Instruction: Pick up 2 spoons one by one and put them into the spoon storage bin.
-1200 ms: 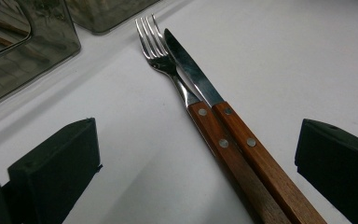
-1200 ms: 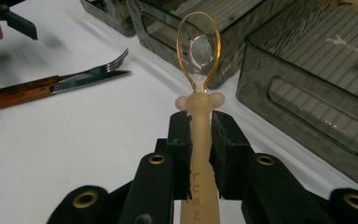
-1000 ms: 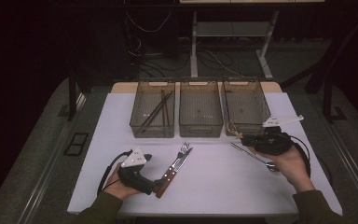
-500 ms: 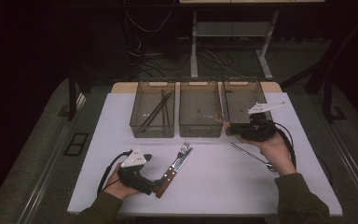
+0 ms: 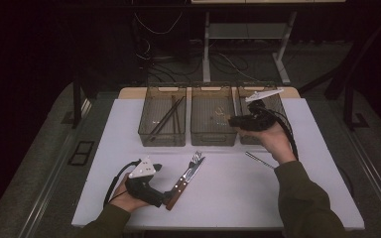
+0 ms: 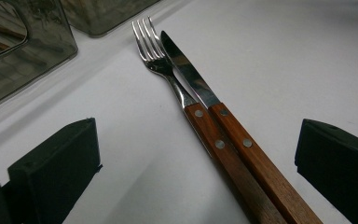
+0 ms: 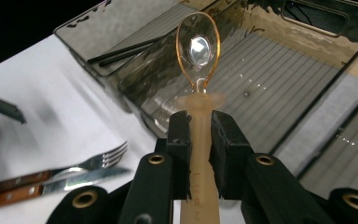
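White table point(image 5: 287, 198), three clear bins along its far edge — left bin point(image 5: 161, 121) holds dark sticks, middle bin point(image 5: 213, 121) nearly bare. Right gripper point(image 5: 235, 120) hangs over the middle bin's right edge, jaws clamped on the handle of an amber spoon point(image 7: 198, 70); long axis runs straight out from the jaws, bowl over the bin floor (release looks close). Left gripper point(image 6: 196, 163) rests near, jaws apart either side of the fork point(image 6: 168, 74) and knife point(image 6: 191, 77) handles.

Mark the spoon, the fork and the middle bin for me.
spoon point(image 7: 198, 46), right gripper view, on its bowl.
fork point(image 6: 145, 37), left gripper view, on its tines.
middle bin point(image 5: 213, 141), high view, on its near wall.
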A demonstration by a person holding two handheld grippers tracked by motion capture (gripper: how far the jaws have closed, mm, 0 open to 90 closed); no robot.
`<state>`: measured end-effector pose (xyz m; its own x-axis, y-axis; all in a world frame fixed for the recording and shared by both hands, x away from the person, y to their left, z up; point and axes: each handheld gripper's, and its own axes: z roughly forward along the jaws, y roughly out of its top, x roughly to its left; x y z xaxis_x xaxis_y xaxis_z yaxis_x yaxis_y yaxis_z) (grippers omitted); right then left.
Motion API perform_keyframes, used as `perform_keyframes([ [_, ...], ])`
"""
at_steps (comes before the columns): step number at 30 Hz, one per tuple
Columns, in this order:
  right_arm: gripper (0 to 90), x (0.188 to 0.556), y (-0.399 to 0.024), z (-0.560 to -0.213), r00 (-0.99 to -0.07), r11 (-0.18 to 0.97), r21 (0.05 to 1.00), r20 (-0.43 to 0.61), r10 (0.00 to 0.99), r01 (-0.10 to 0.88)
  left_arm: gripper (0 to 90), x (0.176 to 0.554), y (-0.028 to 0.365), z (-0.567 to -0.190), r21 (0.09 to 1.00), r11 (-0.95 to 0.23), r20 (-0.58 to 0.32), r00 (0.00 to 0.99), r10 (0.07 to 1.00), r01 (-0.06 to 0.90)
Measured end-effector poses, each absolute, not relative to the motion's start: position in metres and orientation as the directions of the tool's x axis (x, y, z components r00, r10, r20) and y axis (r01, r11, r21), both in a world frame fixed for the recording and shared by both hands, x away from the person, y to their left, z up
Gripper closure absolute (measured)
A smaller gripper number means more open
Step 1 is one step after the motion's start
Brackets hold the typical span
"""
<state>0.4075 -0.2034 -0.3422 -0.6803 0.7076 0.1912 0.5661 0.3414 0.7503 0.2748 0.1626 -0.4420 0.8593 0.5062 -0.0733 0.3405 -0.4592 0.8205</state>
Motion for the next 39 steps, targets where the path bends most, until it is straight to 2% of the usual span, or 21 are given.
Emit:
perform_keyframes([
  [10,78.3,0.442,-0.177,-0.347,-0.662,0.386,0.702,0.162,0.732,0.599,0.0,0.274,0.162,-0.442,0.826,-0.451,-0.075,0.859,0.506,0.337],
  [19,78.3,0.467,-0.166,-0.367,-0.634,0.399,0.652,0.165,0.755,0.645,0.0,0.275,0.162,-0.441,0.829,-0.448,-0.077,0.862,0.501,0.334],
  [27,77.2,0.475,-0.148,-0.387,-0.634,0.447,0.594,0.141,0.760,0.669,0.0,0.274,0.161,-0.442,0.831,-0.441,-0.087,0.862,0.499,0.340],
  [28,73.8,0.475,-0.147,-0.388,-0.629,0.446,0.592,0.136,0.765,0.671,0.0,0.274,0.161,-0.442,0.832,-0.440,-0.087,0.862,0.499,0.339],
  [29,66.5,0.476,-0.147,-0.389,-0.626,0.440,0.595,0.141,0.767,0.673,0.0,0.274,0.161,-0.441,0.832,-0.442,-0.082,0.863,0.498,0.334],
  [32,56.9,0.476,-0.150,-0.388,-0.620,0.420,0.613,0.149,0.770,0.669,0.0,0.274,0.162,-0.441,0.832,-0.442,-0.083,0.863,0.499,0.335],
  [39,45.7,0.467,-0.165,-0.374,-0.633,0.366,0.678,0.189,0.751,0.637,0.0,0.274,0.162,-0.442,0.835,-0.433,-0.089,0.860,0.503,0.340],
])
